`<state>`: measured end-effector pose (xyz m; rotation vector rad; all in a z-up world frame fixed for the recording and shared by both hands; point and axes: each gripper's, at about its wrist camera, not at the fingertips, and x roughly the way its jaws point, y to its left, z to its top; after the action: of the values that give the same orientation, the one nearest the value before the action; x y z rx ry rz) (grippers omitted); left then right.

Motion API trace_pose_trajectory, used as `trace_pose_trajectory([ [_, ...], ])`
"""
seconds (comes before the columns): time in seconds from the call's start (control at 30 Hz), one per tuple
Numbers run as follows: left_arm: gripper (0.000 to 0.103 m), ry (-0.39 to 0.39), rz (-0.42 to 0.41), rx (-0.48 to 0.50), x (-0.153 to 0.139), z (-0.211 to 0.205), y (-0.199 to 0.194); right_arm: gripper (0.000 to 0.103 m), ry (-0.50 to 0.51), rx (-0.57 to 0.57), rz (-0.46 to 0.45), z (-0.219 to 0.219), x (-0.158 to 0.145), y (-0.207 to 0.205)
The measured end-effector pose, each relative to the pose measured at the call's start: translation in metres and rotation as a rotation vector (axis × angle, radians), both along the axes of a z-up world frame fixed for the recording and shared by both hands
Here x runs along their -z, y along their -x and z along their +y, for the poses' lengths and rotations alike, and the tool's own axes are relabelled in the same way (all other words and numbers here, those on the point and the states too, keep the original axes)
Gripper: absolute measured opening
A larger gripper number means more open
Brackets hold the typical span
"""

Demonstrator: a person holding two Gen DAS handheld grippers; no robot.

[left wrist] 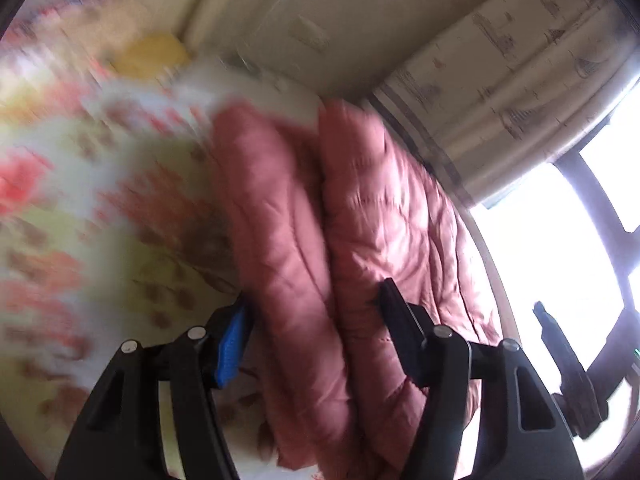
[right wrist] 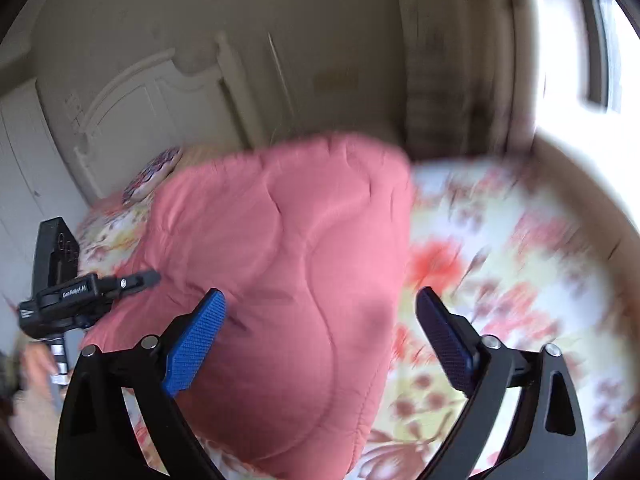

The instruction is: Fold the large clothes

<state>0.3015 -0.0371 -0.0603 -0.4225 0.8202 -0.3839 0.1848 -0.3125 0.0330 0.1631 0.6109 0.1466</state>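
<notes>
We see a bed covered by a blurred floral sheet in red, yellow and white (right wrist: 500,248). On it lies a large pink quilted puffy garment (right wrist: 280,280), folded into thick padded rolls. Beyond stand a cream carved headboard (right wrist: 160,92) and a patterned pale curtain (left wrist: 500,92) beside a bright window. Our left gripper (left wrist: 316,340) hovers with jaws apart, the garment's rolls lying between them. Our right gripper (right wrist: 320,340) also has jaws apart, the garment just ahead and between them, nothing clamped.
</notes>
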Motion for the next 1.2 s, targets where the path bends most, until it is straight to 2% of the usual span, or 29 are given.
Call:
trace_pose_trajectory([
  [0.03, 0.061, -0.034, -0.061, -0.049, -0.014, 0.002, 0.004, 0.095, 0.025, -0.016, -0.052, 0.009, -0.010, 0.008],
  [0.07, 0.067, -0.073, -0.154, -0.094, -0.039, 0.000, 0.011, 0.095, 0.047, -0.053, -0.102, 0.024, -0.021, 0.017],
  [0.13, 0.074, -0.135, -0.259, -0.071, -0.076, -0.017, 0.017, 0.095, 0.097, -0.135, -0.124, 0.057, -0.023, 0.027],
  [0.2, 0.083, -0.230, -0.294, -0.017, -0.100, -0.046, 0.011, 0.094, 0.170, -0.192, -0.124, 0.085, -0.015, 0.025],
  [0.23, 0.085, -0.293, -0.315, 0.033, -0.112, -0.066, 0.003, 0.089, 0.233, -0.218, -0.119, 0.105, -0.005, 0.025],
  [0.3, 0.087, -0.339, -0.342, 0.104, -0.119, -0.089, -0.008, 0.081, 0.318, -0.267, -0.086, 0.133, 0.016, 0.023],
  [0.33, 0.088, -0.368, -0.338, 0.141, -0.118, -0.100, -0.017, 0.081, 0.377, -0.282, -0.074, 0.150, 0.029, 0.025],
  [0.4, 0.088, -0.398, -0.306, 0.195, -0.112, -0.118, -0.035, 0.081, 0.487, -0.283, -0.072, 0.168, 0.050, 0.029],
  [0.5, 0.088, -0.431, -0.233, 0.197, -0.084, -0.135, -0.069, 0.082, 0.498, -0.278, -0.052, 0.174, 0.057, 0.032],
  [0.6, 0.088, -0.496, -0.135, 0.137, -0.030, -0.128, -0.099, 0.082, 0.468, -0.293, -0.028, 0.160, 0.056, 0.026],
  [0.63, 0.094, -0.529, -0.082, 0.114, -0.008, -0.127, -0.112, 0.082, 0.464, -0.296, -0.024, 0.158, 0.056, 0.025],
  [0.67, 0.098, -0.519, -0.050, 0.104, 0.018, -0.119, -0.118, 0.082, 0.467, -0.295, -0.024, 0.158, 0.057, 0.024],
  [0.7, 0.099, -0.472, -0.037, 0.080, 0.029, -0.108, -0.120, 0.082, 0.473, -0.295, -0.027, 0.157, 0.056, 0.025],
  [0.77, 0.101, -0.415, 0.000, 0.063, 0.034, -0.094, -0.124, 0.082, 0.483, -0.312, -0.033, 0.157, 0.055, 0.025],
  [0.83, 0.101, -0.431, -0.002, 0.076, 0.036, -0.094, -0.123, 0.082, 0.520, -0.318, -0.037, 0.162, 0.058, 0.024],
  [1.03, 0.101, -0.446, -0.014, 0.072, 0.037, -0.096, -0.121, 0.082, 0.496, -0.322, -0.034, 0.160, 0.057, 0.020],
  [1.07, 0.101, -0.447, -0.020, 0.072, 0.037, -0.096, -0.119, 0.080, 0.493, -0.330, -0.027, 0.158, 0.053, 0.019],
  [1.1, 0.101, -0.442, -0.020, 0.072, 0.036, -0.096, -0.120, 0.076, 0.458, -0.347, -0.021, 0.150, 0.040, 0.024],
  [1.13, 0.101, -0.437, -0.019, 0.072, 0.033, -0.094, -0.122, 0.076, 0.419, -0.349, -0.033, 0.140, 0.030, 0.029],
  [1.2, 0.101, -0.430, -0.019, 0.072, 0.033, -0.095, -0.122, 0.076, 0.352, -0.284, -0.096, 0.114, 0.006, 0.038],
])
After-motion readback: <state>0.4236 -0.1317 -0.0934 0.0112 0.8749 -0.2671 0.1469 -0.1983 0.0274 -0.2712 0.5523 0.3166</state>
